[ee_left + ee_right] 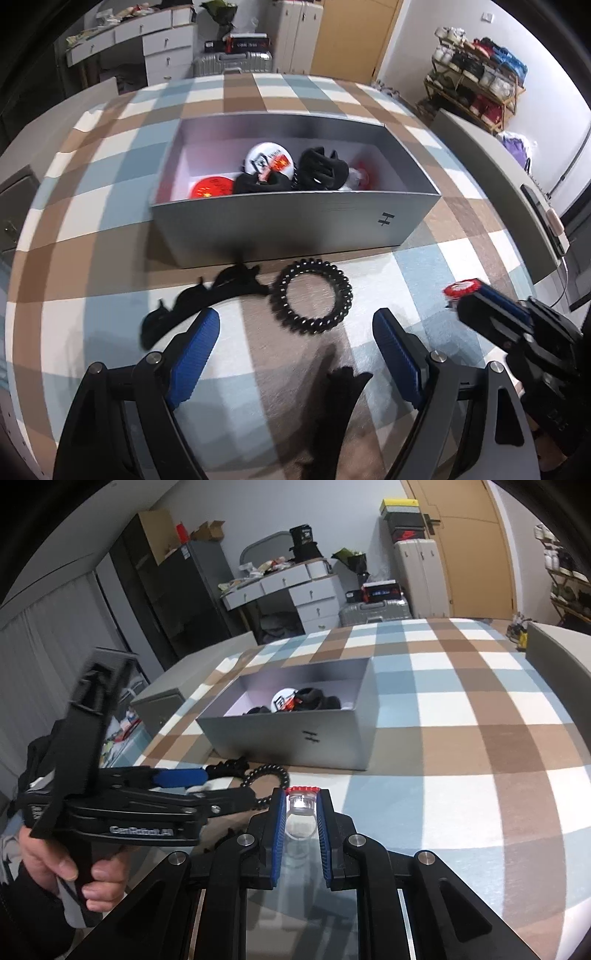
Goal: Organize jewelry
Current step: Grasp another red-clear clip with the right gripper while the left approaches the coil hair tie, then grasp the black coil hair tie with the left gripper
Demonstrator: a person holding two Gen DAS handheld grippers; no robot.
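Over on the left a black claw hair clip lies on the checked cloth, just in front of the grey box. The left gripper hangs above the cloth with its blue pads spread wide and nothing between them. Just beyond its tips sits a black coil hair tie, touching the clip's end. Inside the box are more black clips and round badges. Furthest right, the right gripper is pinched onto a clear ring with a red top, held above the cloth.
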